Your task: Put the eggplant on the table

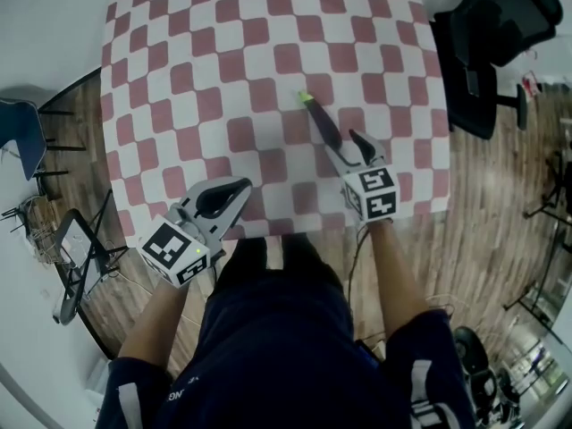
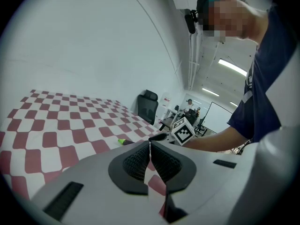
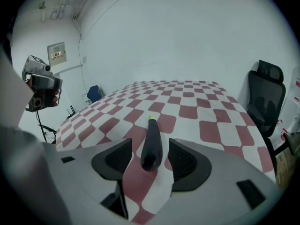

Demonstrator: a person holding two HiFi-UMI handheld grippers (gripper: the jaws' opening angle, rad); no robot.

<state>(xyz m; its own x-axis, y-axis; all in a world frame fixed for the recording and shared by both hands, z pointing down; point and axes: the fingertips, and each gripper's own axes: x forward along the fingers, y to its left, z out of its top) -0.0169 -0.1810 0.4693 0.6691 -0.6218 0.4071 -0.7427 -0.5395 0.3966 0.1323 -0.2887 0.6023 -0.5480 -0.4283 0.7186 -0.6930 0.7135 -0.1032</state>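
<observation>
The eggplant [image 1: 323, 125], dark purple with a green tip, lies on the red-and-white checked table [image 1: 179, 61], its tip pointing away from me. My right gripper [image 1: 350, 153] is open at the eggplant's near end. In the right gripper view the eggplant [image 3: 152, 144] lies between the pads of the right gripper [image 3: 150, 147], with a gap on each side. My left gripper [image 1: 234, 190] hovers at the table's near edge, away from the eggplant. In its own view the left gripper [image 2: 150, 146] is shut with nothing in it, and the eggplant's green tip [image 2: 123, 141] shows beyond.
A black office chair [image 1: 487, 43] stands off the table's right side. At the left, on the wooden floor, are a blue chair [image 1: 22, 137] and a folding stand [image 1: 76, 248]. The table's near edge runs just in front of my legs.
</observation>
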